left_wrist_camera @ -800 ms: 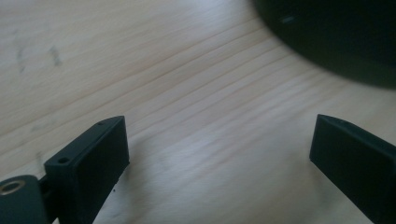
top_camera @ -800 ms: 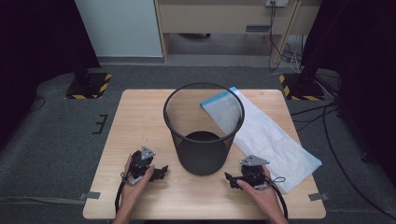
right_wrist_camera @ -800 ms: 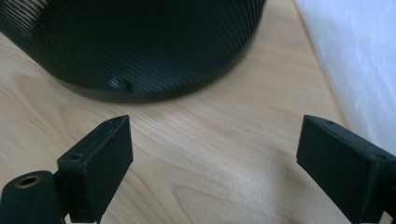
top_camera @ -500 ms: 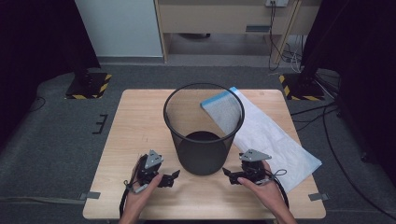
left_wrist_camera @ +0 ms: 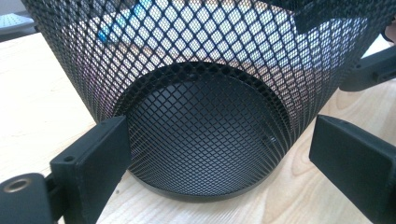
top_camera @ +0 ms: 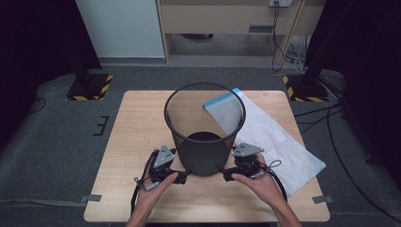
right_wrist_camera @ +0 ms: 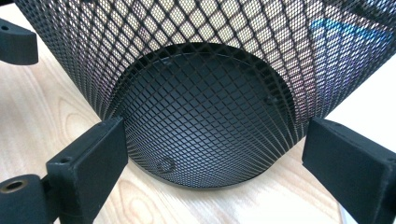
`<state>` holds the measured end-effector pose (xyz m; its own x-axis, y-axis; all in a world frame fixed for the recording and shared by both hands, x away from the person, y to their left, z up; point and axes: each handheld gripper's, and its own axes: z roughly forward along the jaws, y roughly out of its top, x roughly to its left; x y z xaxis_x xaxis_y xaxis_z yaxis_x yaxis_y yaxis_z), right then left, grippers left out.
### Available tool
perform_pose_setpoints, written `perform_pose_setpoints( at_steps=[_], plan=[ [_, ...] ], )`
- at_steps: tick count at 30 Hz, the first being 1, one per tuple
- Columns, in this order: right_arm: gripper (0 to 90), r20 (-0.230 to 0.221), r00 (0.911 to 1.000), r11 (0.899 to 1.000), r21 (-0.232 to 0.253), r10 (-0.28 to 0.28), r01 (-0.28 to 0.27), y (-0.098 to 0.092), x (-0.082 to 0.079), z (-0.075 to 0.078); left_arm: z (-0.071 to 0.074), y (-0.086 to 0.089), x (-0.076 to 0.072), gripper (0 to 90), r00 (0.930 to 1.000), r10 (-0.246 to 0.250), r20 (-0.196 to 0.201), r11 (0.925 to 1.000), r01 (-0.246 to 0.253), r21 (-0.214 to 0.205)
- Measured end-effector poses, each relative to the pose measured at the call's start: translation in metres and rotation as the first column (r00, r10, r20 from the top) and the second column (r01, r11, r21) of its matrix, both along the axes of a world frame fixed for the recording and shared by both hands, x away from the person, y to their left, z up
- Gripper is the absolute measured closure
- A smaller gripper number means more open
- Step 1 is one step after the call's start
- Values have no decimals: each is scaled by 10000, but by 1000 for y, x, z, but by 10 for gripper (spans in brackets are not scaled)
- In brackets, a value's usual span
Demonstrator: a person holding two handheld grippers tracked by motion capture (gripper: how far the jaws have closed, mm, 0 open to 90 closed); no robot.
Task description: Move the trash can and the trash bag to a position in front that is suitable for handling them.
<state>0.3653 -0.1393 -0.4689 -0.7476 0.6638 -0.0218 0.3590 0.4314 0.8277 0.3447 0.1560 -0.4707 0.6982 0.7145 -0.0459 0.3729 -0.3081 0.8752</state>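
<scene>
A black mesh wastebasket stands upright near the middle of the wooden counter, a little toward the person's edge; its round rim is open upward and its solid dark base rests flat on the wood. Behind it and to its right lies a white plastic bag with a blue strip along its far end, spread flat on the counter and reaching to the right edge; part of it shows through the mesh. The left gripper sits low at the basket's foot on the left, held in the person's left hand; its jaws are released and spread wide, aimed at the base; in the left gripper view the basket sits just ahead of the gap, with the pads not pressing on the mesh. The right gripper mirrors it at the basket's right foot, held in the right hand; its jaws are likewise released and wide apart; in the right gripper view the basket's base sits just ahead of them, untouched.
</scene>
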Motion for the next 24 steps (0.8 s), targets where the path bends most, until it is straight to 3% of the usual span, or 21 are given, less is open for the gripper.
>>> perform_pose_setpoints(
  at_steps=[5,7,10,19,24],
  plan=[
    [69,-75,10000,9999,-89,-47,46,8,9,1,1,6,11,48,9999,96,-74,9999,-96,-62],
    [69,-39,10000,9997,-250,-37,36,11,14,2,-1,9,16,48,9999,89,-109,9995,-92,-318],
    [71,-103,9999,9999,-110,-34,33,14,23,2,-1,14,25,61,9997,125,-203,9980,-137,-612],
    [73,-276,9996,9998,-174,-109,104,12,35,3,1,9,35,46,9994,161,-291,9986,-175,-490],
    [75,-218,9997,9997,-192,-131,127,8,38,3,2,3,39,45,9995,90,-311,9997,-97,-216]
  ],
)
